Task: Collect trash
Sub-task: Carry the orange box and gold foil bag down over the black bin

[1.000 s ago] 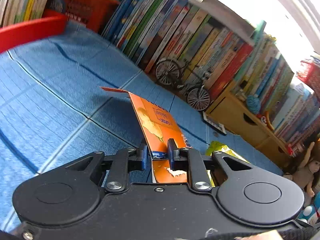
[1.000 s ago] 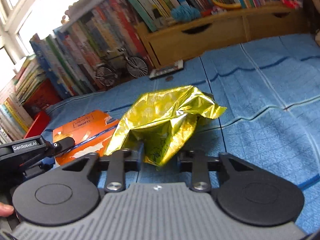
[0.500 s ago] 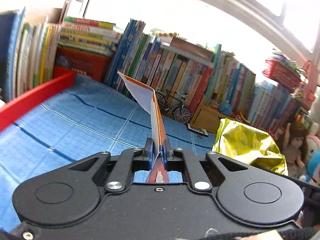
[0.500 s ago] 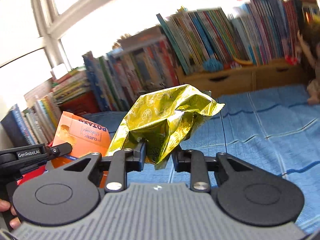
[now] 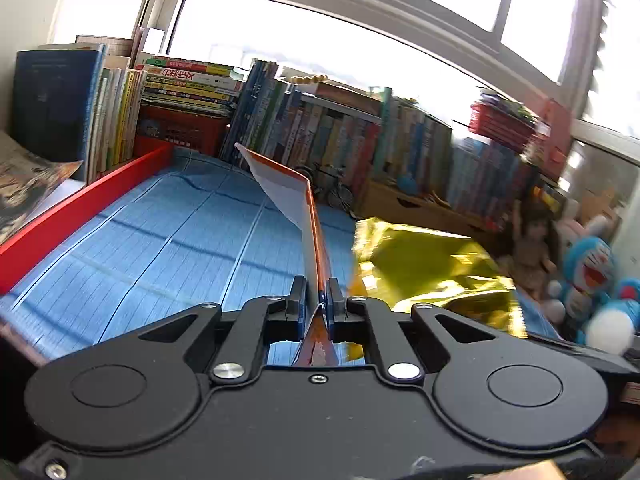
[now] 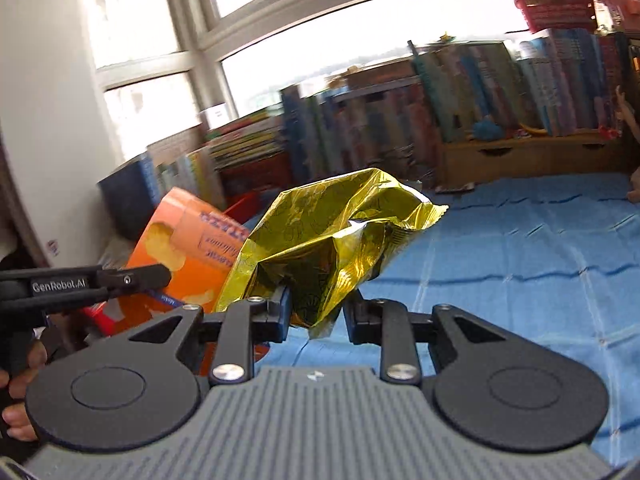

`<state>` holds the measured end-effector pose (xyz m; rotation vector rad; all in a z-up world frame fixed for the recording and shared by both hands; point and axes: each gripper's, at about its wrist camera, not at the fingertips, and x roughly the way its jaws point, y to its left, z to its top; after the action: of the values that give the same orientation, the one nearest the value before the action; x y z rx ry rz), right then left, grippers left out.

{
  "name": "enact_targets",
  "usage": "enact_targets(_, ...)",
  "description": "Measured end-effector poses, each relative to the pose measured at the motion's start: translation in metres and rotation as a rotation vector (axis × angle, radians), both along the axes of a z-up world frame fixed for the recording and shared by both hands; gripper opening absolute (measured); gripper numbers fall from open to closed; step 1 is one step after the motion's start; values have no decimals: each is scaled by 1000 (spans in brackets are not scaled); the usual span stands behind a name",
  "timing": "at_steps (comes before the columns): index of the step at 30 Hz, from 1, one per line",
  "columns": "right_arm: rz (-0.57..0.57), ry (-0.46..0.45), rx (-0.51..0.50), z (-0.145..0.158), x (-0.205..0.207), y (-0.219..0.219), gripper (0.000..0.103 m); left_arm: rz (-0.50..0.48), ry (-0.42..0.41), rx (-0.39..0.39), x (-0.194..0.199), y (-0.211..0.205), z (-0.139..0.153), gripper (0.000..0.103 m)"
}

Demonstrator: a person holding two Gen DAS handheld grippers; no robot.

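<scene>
**Mia:** What does the left camera see?

**Ben:** The left gripper (image 5: 316, 300) is pinching a flat orange snack box (image 5: 298, 204). Its jaws closed tighter just now, and the box is squeezed between them. The box stands on its edge, up in the air over the blue mat (image 5: 160, 240). A shiny gold wrapper (image 5: 424, 264) floats just to the right of it.

**Mia:** And behind?

**Ben:** A long row of books (image 5: 340, 136), a red rail (image 5: 80, 204) by the mat, and a blue cat toy (image 5: 592, 268). That side is blurry, so I can't make out more.

**Mia:** Now the right camera?

**Ben:** The right gripper (image 6: 316, 312) holds the gold wrapper (image 6: 332, 240). Its fingers (image 6: 280, 312) press on the crumpled bottom part. The wrapper is puffed up and lifted off the blue mat (image 6: 520, 260).

**Mia:** Can you see the other one?

**Ben:** Yes! The left gripper (image 6: 160, 274) pokes in from the left, clamped on the orange snack box (image 6: 180, 240), close beside the wrapper. A hand (image 6: 16, 396) shows at the left edge. A wooden drawer box (image 6: 520, 156) sits under the books (image 6: 400, 120).
</scene>
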<state>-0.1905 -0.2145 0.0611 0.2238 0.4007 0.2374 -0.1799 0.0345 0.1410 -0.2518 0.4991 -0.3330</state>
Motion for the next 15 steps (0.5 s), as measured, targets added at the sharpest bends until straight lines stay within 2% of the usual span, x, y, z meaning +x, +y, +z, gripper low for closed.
enact_targets(8, 134, 20, -52, -38, -62, 50, 31, 37, 29, 21, -102, 50, -30, 9)
enact_targets(15, 206, 93, -128, -73, -82, 78, 31, 93, 114, 69, -139, 77, -81, 9)
